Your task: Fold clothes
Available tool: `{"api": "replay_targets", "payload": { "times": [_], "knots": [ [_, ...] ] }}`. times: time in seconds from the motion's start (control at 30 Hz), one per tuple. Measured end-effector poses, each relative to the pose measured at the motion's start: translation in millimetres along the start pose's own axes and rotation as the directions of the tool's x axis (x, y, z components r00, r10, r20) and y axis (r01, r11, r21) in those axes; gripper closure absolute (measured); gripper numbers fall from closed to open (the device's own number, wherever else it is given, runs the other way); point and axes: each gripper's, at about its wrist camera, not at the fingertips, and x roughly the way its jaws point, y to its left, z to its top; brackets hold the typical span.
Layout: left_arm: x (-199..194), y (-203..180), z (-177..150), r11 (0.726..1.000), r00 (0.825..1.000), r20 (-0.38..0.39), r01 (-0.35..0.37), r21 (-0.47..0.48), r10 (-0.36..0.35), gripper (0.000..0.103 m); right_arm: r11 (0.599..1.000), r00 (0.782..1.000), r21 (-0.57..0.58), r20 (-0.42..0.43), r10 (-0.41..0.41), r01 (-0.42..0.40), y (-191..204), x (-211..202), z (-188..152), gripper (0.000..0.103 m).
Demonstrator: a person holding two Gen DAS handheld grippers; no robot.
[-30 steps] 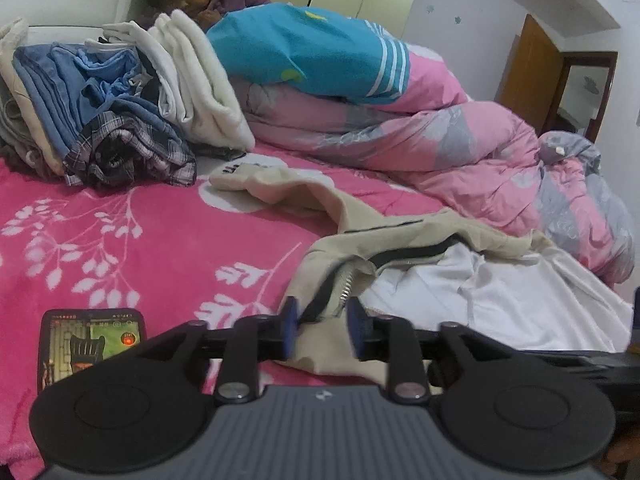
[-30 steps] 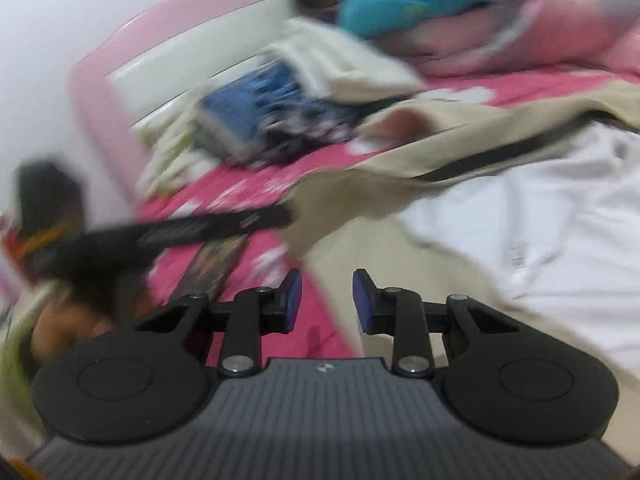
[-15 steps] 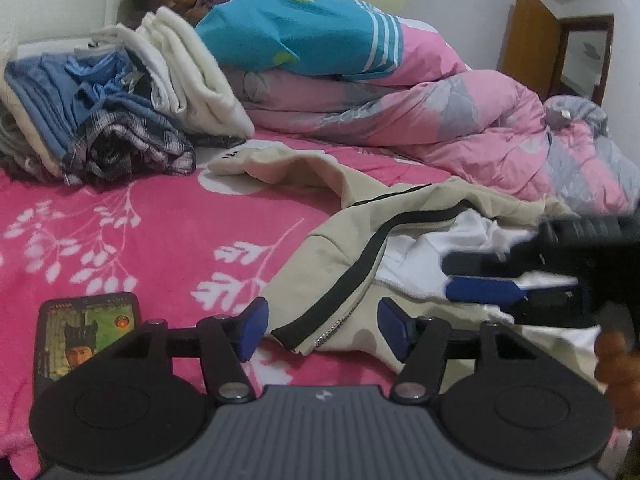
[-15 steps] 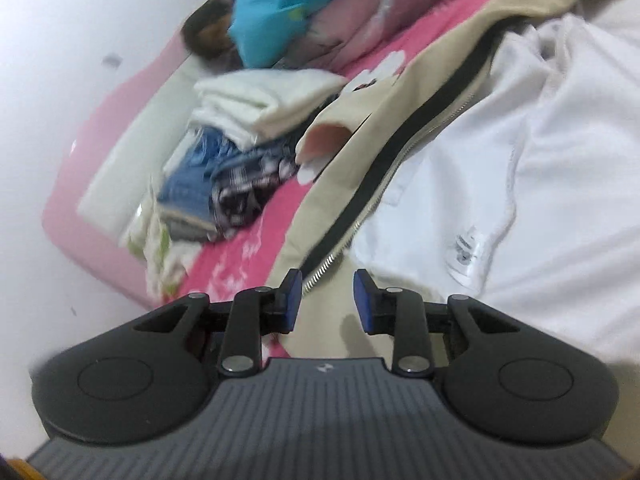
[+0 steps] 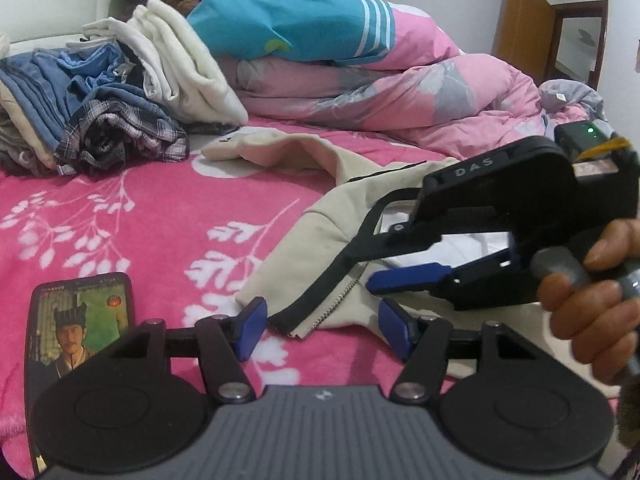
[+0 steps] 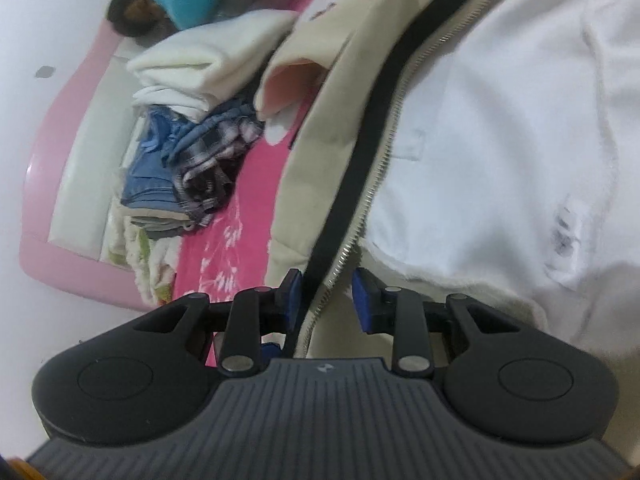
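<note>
Both tongs gape, gripping nothing: right tongs point(image 6: 326, 300) straddle the jacket point(image 6: 320, 184) zipper edge, running lengthwise ahead; left tongs point(image 5: 322, 330) hover just short of its hem corner.

Beige cloth jacket point(image 5: 320, 216), metal zip, fleecy white lining point(image 6: 500, 120); plush pink blanket point(image 5: 160, 216); matt plastic tongs point(image 5: 322, 330)

Black gripper point(image 5: 322, 330) bodies, blue pads point(image 5: 250, 328), silver screws, ribbed grey housing; bare-skinned hand point(image 5: 592, 300).
</note>
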Motion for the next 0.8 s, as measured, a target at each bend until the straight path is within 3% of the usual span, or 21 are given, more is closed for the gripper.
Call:
{"api": "replay_targets", "payload": {
  "times": [0.17,0.5,0.8],
  "knots": [
    [2,-2,-3,1.000,1.000,-0.007,-0.008,0.014,0.008,0.039,0.999,1.000,0.045,0.005,-0.024,0.023,-2,0,-2,0.076],
    [3,-5,-5,0.999,1.000,-0.011,-0.014,0.030,0.015,0.037,0.997,0.999,0.078,0.043,0.013,-0.016,2,10,0,0.076],
    [4,-5,-5,0.999,1.000,-0.016,-0.016,0.031,0.017,0.036,0.995,0.994,0.070,0.087,0.063,-0.069,3,14,-1,0.091]
  ]
}}
